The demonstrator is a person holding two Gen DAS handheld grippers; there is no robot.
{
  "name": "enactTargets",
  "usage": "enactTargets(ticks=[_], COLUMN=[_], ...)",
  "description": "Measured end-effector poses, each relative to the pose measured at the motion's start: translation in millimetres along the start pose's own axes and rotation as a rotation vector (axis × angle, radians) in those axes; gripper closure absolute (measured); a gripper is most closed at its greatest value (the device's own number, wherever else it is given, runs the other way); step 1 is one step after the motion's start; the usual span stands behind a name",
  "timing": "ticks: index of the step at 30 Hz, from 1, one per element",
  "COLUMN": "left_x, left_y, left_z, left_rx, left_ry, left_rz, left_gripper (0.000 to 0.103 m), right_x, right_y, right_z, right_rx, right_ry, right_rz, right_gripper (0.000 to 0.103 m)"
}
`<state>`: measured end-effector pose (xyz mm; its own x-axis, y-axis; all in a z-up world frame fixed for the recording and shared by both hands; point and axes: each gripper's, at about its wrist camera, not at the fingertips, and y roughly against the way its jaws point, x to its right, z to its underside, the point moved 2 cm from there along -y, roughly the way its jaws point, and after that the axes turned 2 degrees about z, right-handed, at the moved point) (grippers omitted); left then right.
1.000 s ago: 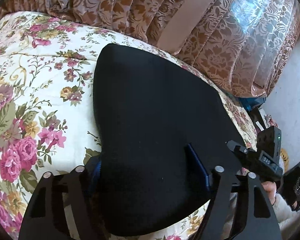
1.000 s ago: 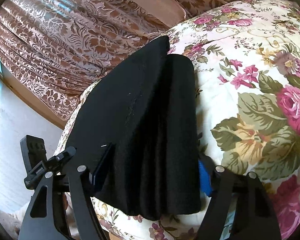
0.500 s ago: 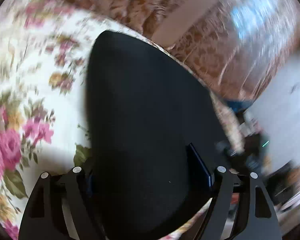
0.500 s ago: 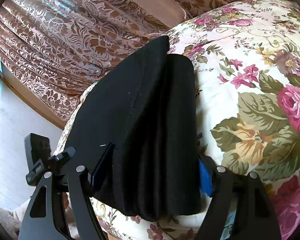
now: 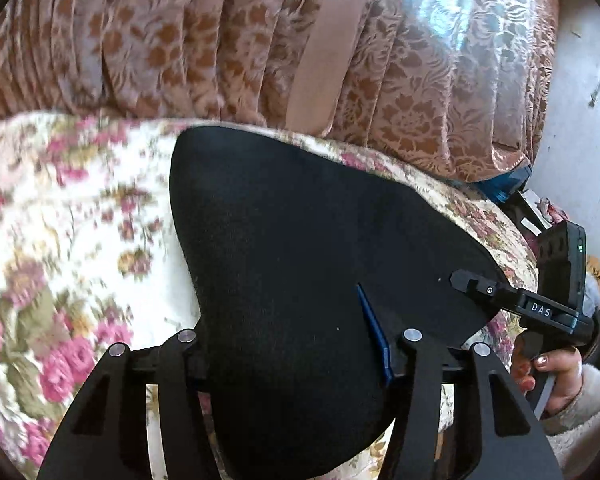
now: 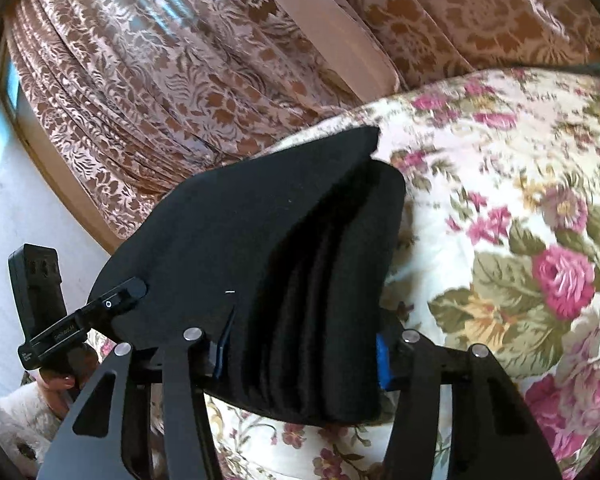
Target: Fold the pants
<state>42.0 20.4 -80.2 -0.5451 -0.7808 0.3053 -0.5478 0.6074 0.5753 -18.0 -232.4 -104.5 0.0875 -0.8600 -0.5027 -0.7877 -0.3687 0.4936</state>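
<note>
Pants [image 5: 292, 264] lifted slightly off the bedspread [image 5: 80, 216] — both grippers' fingers still wide around them

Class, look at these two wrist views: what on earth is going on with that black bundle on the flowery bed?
A person is folding black pants on a floral bedspread, a handheld gripper in each hand. The left gripper and the right gripper each straddle the near edge of the folded stack with their jaws spread wide. The right wrist view shows several layers already stacked. Patterned curtains hang behind the bed.

Sunlit brocade curtain [image 5: 228, 40], floral bedspread [image 6: 520, 208]
</note>
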Motion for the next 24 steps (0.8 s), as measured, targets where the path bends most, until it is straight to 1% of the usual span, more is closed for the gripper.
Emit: enactTargets(ticks=[6,8,11,16,19,21,24], left_x=[2.0,1.7,-1.1,-19.9,-39.2,-50.9,-64.3], left_y=[11.5,12.0,2.6,-36.1,-69.6,-89.9,-117.8], left_z=[-18.1,-25.1,-43.8,-83.3,-112.0,-129.2,-150.2], left_rx=[0.088,0.111,0.142,0.16,0.158,0.153,0.164], left_ry=[-0.031,-0.046,-0.069,-0.068,-0.053,-0.031,-0.024], left_rz=[-0.015,-0.017,-0.02,-0.043,-0.063,-0.075,-0.099], left_gripper=[0.049,0.049,0.049,0.049,0.049,0.049,0.049], right_x=[-13.9,-11.8,-3.4,21.0,36.0,42.1,54.0], right_y=[2.5,-3.0,-18.4,-65.4,-99.9,-115.6,-145.3], right_z=[-22.2,-35.9,-59.0,-108.4,-144.8,-160.8,-185.3], right_rx=[0.097,0.125,0.135,0.135,0.124,0.125,0.141], right_ry=[0.077,0.091,0.092,0.105,0.111,0.116,0.114], right_rz=[-0.004,-0.01,-0.013,-0.001,0.004,0.008,0.015], right_gripper=[0.052,0.052,0.052,0.052,0.052,0.052,0.052])
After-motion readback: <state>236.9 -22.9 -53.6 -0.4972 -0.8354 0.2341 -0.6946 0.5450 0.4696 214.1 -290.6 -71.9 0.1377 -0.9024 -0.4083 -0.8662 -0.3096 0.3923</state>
